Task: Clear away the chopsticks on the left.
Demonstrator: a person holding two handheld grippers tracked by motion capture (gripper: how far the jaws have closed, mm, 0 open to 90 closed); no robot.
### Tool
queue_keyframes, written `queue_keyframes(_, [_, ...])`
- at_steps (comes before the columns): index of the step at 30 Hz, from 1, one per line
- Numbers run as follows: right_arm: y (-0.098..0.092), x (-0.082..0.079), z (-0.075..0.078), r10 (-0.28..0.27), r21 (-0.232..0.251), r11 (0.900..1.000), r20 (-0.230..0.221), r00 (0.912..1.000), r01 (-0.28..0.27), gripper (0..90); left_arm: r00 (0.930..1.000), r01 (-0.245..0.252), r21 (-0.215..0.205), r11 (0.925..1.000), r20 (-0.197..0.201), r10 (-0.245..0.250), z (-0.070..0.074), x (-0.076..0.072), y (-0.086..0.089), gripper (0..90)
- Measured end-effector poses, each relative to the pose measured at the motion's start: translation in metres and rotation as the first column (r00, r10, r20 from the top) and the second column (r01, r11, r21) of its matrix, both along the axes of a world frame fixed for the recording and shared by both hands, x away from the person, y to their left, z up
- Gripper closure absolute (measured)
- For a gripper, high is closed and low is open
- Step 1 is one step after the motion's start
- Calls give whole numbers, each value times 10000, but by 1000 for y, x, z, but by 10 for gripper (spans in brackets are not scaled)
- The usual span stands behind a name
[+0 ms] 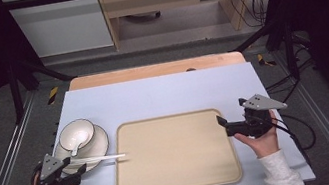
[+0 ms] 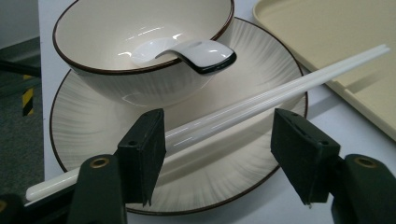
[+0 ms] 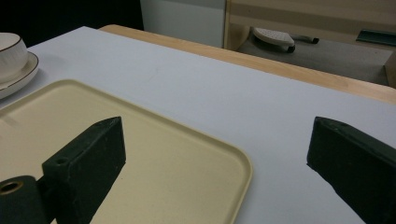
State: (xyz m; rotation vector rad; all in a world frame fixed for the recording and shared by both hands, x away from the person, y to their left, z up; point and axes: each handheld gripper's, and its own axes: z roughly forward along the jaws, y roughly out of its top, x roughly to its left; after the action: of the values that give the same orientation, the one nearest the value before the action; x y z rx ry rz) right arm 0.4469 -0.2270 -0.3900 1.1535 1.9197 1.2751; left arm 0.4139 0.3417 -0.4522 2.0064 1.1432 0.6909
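Note:
A pair of white chopsticks (image 1: 97, 159) (image 2: 261, 105) lies across the ribbed plate (image 1: 103, 139) (image 2: 224, 158), its tips reaching over the rim of the beige tray (image 1: 173, 154). A cream bowl (image 1: 76, 134) (image 2: 140, 28) with a dark rim stands on the plate, and a white spoon (image 2: 205, 53) rests in it. My left gripper (image 1: 76, 165) (image 2: 217, 135) is open. Its jaws straddle the chopsticks near their thick end, with a wide gap to the right jaw. My right gripper (image 1: 224, 125) (image 3: 215, 135) is open over the tray's right edge (image 3: 233, 154), with nothing between its jaws.
A pale blue mat (image 1: 163, 97) covers the wooden table. Metal frame rails run along both sides of the table. Behind it are a floor and wooden furniture.

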Motion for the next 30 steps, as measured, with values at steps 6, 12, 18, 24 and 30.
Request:
queue_keyframes(6, [1, 0, -1, 19, 0, 10000, -25, 10000, -19, 49, 10000, 29, 369, 9993, 61, -31, -4, 5, -2, 397])
queue_keyframes(12, [0, 0, -1, 13, -26, 10000, -19, 10000, -13, 51, 10000, 29, 487, 9988, -4, -29, -4, 5, -3, 437])
queue_keyframes(18, [0, 0, 0, 8, -10, 10000, 2, 10000, -8, 52, 9996, 158, 643, 9978, -230, -144, -5, 5, -5, 475])
queue_keyframes(24, [0, 0, -1, -1, -38, 10000, -10, 10000, 1, 53, 9987, 346, 590, 9977, -399, -323, -4, 5, -6, 564])
queue_keyframes(30, [0, 1, -1, -8, -56, 10000, -14, 10000, 8, 54, 9966, 564, 595, 9966, -636, -526, -4, 6, -9, 655])
